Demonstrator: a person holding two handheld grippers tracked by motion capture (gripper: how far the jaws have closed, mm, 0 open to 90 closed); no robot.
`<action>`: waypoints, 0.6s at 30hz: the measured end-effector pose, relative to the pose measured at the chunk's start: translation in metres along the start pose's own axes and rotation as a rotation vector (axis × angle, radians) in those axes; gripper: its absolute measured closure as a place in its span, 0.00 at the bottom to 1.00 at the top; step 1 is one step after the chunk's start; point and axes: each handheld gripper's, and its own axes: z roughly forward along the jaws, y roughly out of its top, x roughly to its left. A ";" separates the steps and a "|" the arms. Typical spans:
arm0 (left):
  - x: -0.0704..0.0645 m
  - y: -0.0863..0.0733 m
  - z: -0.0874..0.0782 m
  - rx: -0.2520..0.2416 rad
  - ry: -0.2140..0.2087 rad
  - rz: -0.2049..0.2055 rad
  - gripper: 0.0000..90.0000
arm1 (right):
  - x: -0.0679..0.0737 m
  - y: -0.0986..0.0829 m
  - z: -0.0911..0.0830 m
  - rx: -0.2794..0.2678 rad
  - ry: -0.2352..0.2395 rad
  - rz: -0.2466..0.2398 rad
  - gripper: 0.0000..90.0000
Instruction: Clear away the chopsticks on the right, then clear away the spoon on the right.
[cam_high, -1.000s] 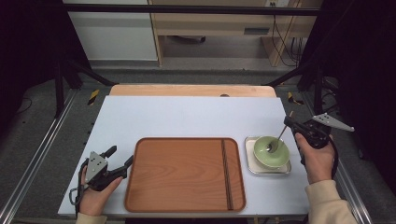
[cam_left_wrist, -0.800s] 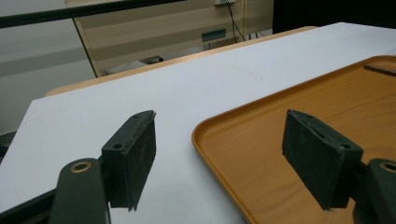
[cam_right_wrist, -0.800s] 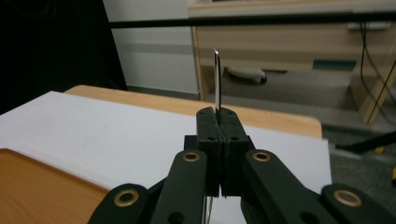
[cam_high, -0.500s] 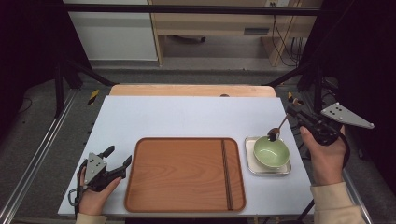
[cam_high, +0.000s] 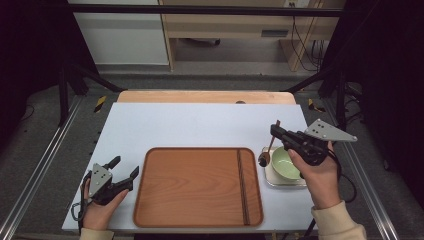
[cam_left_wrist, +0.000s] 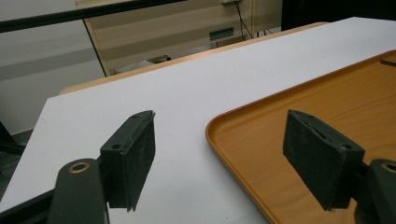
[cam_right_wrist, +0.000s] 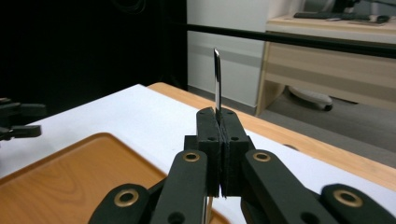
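My right gripper (cam_high: 276, 131) is shut on a thin spoon (cam_high: 270, 144), lifted above the table. The spoon's dark head (cam_high: 263, 159) hangs by the left edge of a green bowl (cam_high: 286, 164), which sits on a small white square dish (cam_high: 280, 184). In the right gripper view the handle (cam_right_wrist: 216, 79) stands straight up out of the shut right gripper (cam_right_wrist: 219, 114). A wooden tray (cam_high: 200, 185) lies in the middle of the white table. At the tray's left edge my left gripper (cam_high: 125, 166) rests open and holds nothing; the left gripper (cam_left_wrist: 226, 154) has its jaws wide apart beside the tray's corner (cam_left_wrist: 327, 102).
The white tabletop (cam_high: 200, 125) stretches bare behind the tray, with a wooden strip (cam_high: 205, 96) along its far edge. Metal frame rails (cam_high: 45, 155) run down both sides. The tray (cam_right_wrist: 60, 186) and the other gripper (cam_right_wrist: 18, 119) appear at the left of the right gripper view.
My right gripper has lifted the spoon out of the green bowl and carried it left, so its head now hangs at the bowl's left edge. The left gripper stayed put.
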 end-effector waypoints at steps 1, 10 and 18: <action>0.000 0.000 0.000 -0.001 0.000 0.000 0.28 | 0.002 0.000 0.002 0.005 0.010 -0.001 0.99; 0.000 0.000 -0.001 -0.002 0.004 0.002 0.28 | 0.015 -0.006 0.015 0.030 0.065 0.020 0.99; -0.001 0.000 -0.001 -0.004 0.005 0.005 0.28 | 0.034 -0.024 0.028 0.106 0.159 0.039 0.99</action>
